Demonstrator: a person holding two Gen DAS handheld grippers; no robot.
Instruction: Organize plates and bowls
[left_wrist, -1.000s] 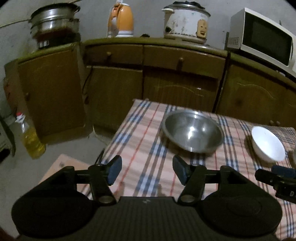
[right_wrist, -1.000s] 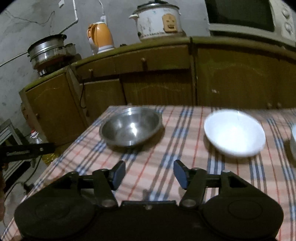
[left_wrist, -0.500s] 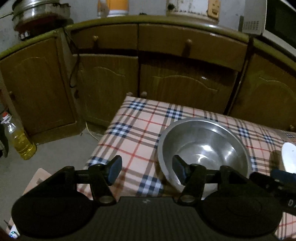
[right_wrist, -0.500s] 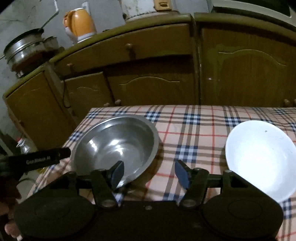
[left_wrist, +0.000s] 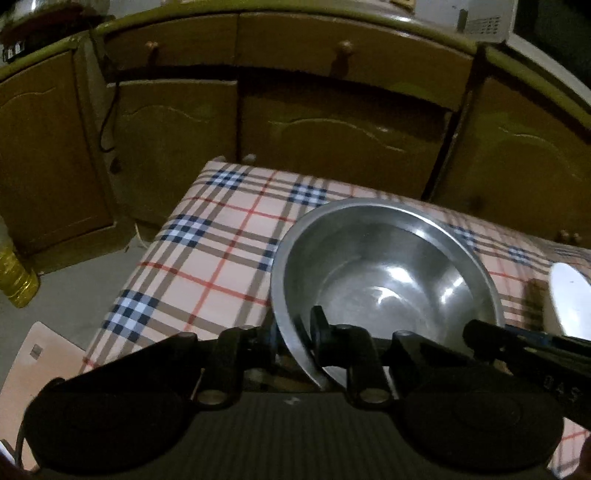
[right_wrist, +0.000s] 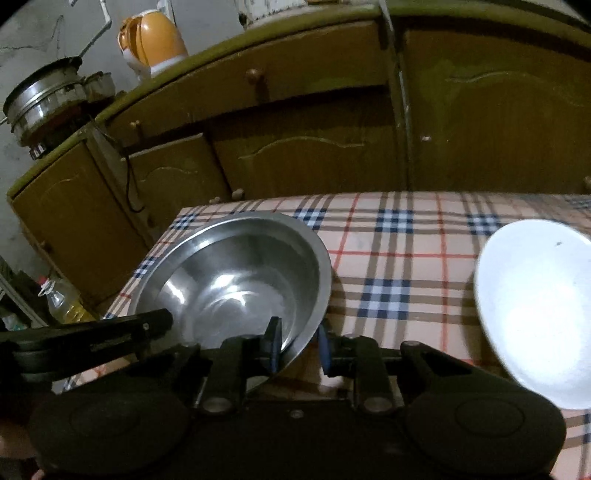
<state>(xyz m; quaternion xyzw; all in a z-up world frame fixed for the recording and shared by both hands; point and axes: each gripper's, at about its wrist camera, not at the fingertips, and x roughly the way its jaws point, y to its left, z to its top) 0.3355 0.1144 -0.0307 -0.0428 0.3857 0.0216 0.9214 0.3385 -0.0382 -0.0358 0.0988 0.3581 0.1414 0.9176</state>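
Steel rim of the metal bowl (left_wrist: 384, 273) sits between the fingers of the left gripper (left_wrist: 293, 334), one finger outside the near-left wall and one inside. The jaws are closing and have pinched in tight on the rim. The right gripper (right_wrist: 297, 343) straddles the bowl's near-right rim in the same manner, one blue pad inside the wall and one outside, its jaws likewise closing onto the steel. Both grippers thus clamp the same bowl from opposite sides of its near edge.

Faint pale lettering shows on the black body of the right gripper in the left view, too dim to read with certainty.

Bowl position: on the checked tablecloth (right_wrist: 399, 258), near the table's left corner. A white bowl (right_wrist: 539, 306) stands well apart to the right. Behind the table run brown wooden cabinets (left_wrist: 332, 140), with an orange kettle (right_wrist: 155, 40) on top.
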